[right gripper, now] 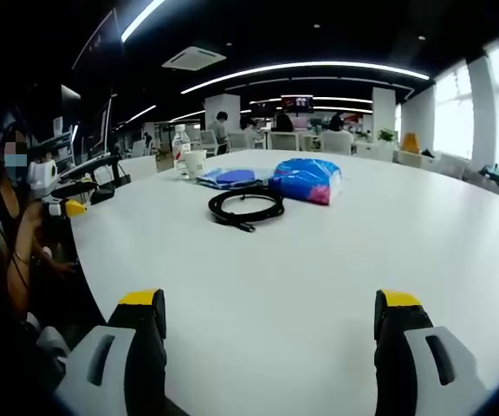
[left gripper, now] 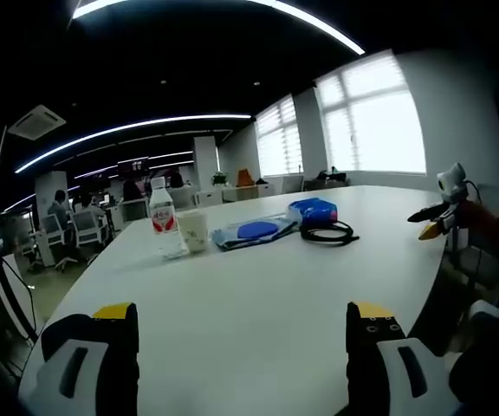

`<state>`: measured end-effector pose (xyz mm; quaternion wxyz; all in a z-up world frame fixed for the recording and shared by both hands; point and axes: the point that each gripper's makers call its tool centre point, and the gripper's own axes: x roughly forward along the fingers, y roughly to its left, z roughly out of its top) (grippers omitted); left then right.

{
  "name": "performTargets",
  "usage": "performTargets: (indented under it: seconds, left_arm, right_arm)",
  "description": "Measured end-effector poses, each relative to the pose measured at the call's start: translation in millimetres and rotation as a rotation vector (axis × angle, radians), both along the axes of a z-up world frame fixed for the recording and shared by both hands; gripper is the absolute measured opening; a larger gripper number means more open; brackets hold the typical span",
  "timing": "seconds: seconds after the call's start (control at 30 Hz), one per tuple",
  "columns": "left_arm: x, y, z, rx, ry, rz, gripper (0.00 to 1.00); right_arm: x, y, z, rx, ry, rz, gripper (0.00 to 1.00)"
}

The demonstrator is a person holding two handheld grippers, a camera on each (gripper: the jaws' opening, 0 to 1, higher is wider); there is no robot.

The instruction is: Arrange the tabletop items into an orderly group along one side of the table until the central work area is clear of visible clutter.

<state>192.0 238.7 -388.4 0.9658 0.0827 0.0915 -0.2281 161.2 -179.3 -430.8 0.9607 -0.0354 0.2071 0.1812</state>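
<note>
A bottle (left gripper: 162,221), a cup (left gripper: 194,230), a flat blue pouch (left gripper: 255,231), a blue packet (left gripper: 314,210) and a coiled black cable (left gripper: 328,232) sit in a loose row across the white bench (left gripper: 275,303). In the right gripper view the cable (right gripper: 245,208) lies just in front of the packet (right gripper: 307,180). The left hand-held gripper (left gripper: 245,325) is spread wide and empty above the bench's near edge. The right hand-held gripper (right gripper: 269,314) is likewise wide and empty. Office chairs (left gripper: 85,227) and seated people stand beyond the bench.
</note>
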Motion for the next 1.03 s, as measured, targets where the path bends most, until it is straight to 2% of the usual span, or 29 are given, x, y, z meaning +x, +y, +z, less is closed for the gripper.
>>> performTargets:
  seconds: [0.93, 1.03]
  left_arm:
    - [-1.3, 5.8, 3.0, 0.009, -0.011, 0.025, 1.0]
    - [-1.6, 6.1, 4.0, 0.007, -0.014, 0.025, 1.0]
  right_arm:
    - [-1.9, -2.4, 3.5, 0.006, -0.022, 0.002, 0.97]
    - [-2.4, -4.1, 4.2, -0.006, -0.03, -0.003, 0.9]
